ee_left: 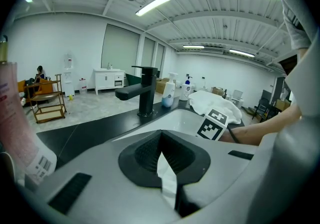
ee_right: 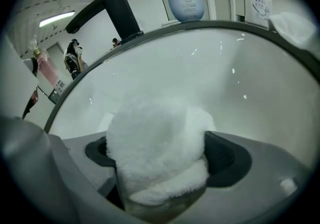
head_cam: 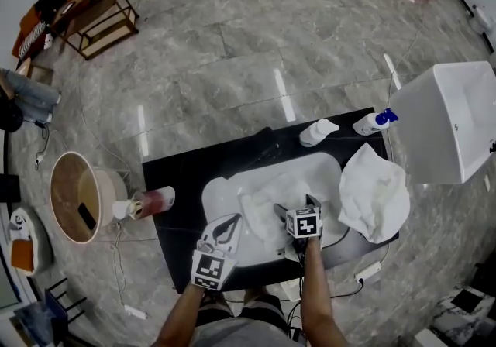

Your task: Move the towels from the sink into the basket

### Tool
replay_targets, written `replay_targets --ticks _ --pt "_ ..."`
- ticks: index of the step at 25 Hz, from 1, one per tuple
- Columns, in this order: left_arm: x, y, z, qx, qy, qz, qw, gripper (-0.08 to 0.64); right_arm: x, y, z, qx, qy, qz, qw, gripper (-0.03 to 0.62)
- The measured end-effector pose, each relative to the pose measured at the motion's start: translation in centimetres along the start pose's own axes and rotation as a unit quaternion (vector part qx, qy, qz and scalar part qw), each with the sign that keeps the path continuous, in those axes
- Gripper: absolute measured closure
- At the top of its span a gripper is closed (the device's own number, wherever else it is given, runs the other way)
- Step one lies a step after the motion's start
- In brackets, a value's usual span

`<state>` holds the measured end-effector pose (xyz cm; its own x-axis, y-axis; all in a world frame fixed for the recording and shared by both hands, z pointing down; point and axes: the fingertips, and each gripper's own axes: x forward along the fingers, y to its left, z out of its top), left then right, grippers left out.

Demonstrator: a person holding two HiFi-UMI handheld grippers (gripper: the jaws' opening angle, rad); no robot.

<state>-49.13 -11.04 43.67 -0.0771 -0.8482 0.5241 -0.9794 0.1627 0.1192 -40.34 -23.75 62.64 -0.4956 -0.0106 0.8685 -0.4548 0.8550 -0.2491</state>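
Head view: left gripper (head_cam: 229,223) at the near rim of the white sink (head_cam: 221,187); right gripper (head_cam: 280,212) over a towel (head_cam: 262,197) in the basin; second towel (head_cam: 376,192) heaped at the black counter (head_cam: 186,175) end, near the basket (head_cam: 446,121). Left gripper view: ribbed jaws closed together, empty; black faucet (ee_left: 142,90) beyond. Right gripper view: jaws spread wide astride fluffy terry folds, unclamped.

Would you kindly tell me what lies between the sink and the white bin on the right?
A crumpled white towel lies there on the black counter, clearest in the head view.
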Motion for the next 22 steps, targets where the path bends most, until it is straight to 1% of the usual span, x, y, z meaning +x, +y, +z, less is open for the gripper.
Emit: replay_targets --ticks 2,7,8,10,11,14,18,22 --pt "-0.1 0.1 -0.1 -0.003 0.0 0.001 1.0 0.551 0.1 0.1 -0.1 0.0 0.005 0.002 1.0 0.097" --pt "-0.6 0.3 0.1 -0.001 -0.003 0.005 1.0 0.551 -0.2 0.3 -0.2 -0.008 0.013 0.003 1.0 0.287" --pt "-0.7 0.4 0.2 0.0 -0.005 0.005 1.0 0.551 -0.4 0.1 0.1 -0.007 0.009 0.0 1.0 0.325" --pt "-0.9 0.6 0.5 0.003 -0.011 0.007 0.9999 0.551 -0.9 -0.3 0.7 -0.008 -0.004 -0.006 1.0 0.423" --pt "-1.1 0.7 0.7 0.005 -0.014 0.008 0.9999 0.551 -1.2 -0.2 1.1 -0.011 -0.011 -0.008 1.0 0.451" --pt "-1.9 0.9 1.1 0.009 -0.022 0.01 0.9997 0.551 -2.6 0.6 1.9 -0.028 -0.036 -0.009 0.999 0.489" --pt "-3.4 1.0 2.7 0.019 -0.036 0.009 0.9991 0.551 -5.9 2.7 3.7 -0.046 -0.072 -0.008 0.996 0.494" --pt "-5.5 0.9 4.8 0.038 -0.055 0.005 0.9977 0.551 -10.1 4.7 5.6 -0.055 -0.113 -0.022 0.992 0.494"
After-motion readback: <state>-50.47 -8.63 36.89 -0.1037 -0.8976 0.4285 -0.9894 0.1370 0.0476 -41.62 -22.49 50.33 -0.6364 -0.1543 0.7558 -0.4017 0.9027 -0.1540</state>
